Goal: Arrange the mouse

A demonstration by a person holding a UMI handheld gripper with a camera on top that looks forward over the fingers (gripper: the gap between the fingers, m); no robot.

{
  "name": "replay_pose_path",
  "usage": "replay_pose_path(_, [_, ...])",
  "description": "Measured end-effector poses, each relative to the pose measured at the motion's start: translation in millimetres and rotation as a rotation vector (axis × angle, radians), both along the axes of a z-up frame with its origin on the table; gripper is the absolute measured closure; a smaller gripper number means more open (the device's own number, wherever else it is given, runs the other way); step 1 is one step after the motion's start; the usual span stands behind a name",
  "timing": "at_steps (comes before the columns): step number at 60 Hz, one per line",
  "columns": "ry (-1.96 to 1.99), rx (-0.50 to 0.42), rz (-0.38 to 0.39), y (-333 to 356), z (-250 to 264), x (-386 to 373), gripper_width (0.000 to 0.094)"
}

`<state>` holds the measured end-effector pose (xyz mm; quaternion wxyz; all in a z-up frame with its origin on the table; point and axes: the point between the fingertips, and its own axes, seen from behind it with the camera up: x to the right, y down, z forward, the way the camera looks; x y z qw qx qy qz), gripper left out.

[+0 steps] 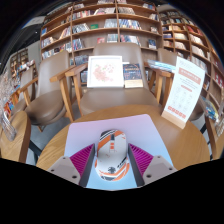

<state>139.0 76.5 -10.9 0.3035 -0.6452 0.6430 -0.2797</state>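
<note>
Lower centre of frame: tool (pixel 111 160) w/ both magenta pads (pixel 81 159) pressed on the sides of the mouse (pixel 111 152), so it's pinching it, no gap seen either side. Mouse's rear end is cut off at the bottom of the frame; can't tell if its underside touches anything. Mouse looks white/light grey w/ orange-red accents and a darker band across the top, rounded nose pointing away from the tool. It sits over a pale mouse mat (pixel 126 132) lying on a round wooden desk (pixel 183 142); mat's near edge is hidden behind the mouse and tool.

Centre of frame, beyond the desk: wooden chair (pixel 106 97) w/ a white framed picture (pixel 105 71) and a dark book (pixel 132 74) propped against its back; print on both too small to read. Right of frame: white leaflet stand (pixel 183 92) w/ orange-red marks, text unreadable. Upper part of frame: bookshelves (pixel 100 25) full of books, titles not legible. Left edge: more shelving, partly cut off.
</note>
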Motion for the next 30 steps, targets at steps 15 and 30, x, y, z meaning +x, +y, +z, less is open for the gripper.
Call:
replay_pose_path(15, [-0.097,-0.027,-0.009,-22,70,-64,0.0080])
replay_pose_path(30, [-0.192,-0.082,-0.011,-62,156,-210,0.0078])
